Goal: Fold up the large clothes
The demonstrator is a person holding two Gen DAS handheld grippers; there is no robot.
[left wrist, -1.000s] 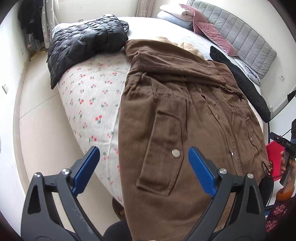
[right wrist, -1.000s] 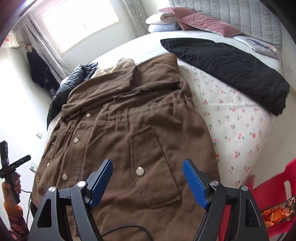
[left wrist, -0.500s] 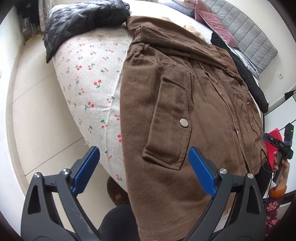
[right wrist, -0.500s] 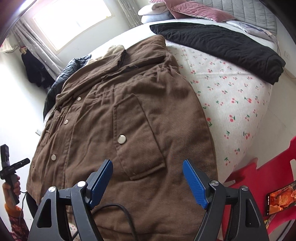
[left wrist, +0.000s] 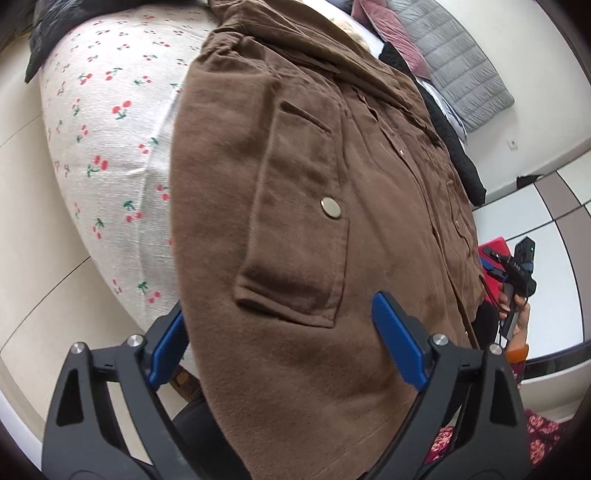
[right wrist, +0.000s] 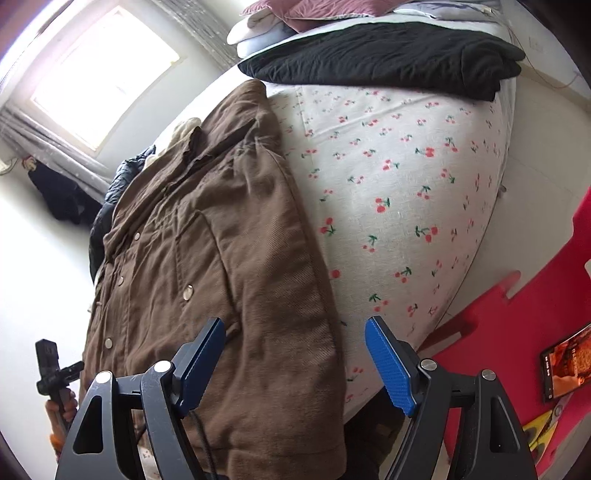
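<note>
A large brown corduroy jacket (left wrist: 295,192) lies flat on the cherry-print bed (left wrist: 107,122), buttoned, its hem hanging over the near edge. It also shows in the right wrist view (right wrist: 229,266). My left gripper (left wrist: 284,343) is open, its blue pads either side of the jacket's left hem corner, below the snap pocket (left wrist: 299,254). My right gripper (right wrist: 295,362) is open, straddling the jacket's right hem corner. Neither pad visibly presses the cloth.
A black quilted jacket (left wrist: 48,33) lies at the bed's far left. A black garment (right wrist: 388,59) lies across the bed by the pillows (right wrist: 280,18). A red foam mat (right wrist: 524,317) with a phone (right wrist: 565,362) lies on the floor right.
Both grippers have dropped down and closer to the jacket's hem, the left toward its left corner, the right toward its right corner. Both stay open. The jacket has not moved.
</note>
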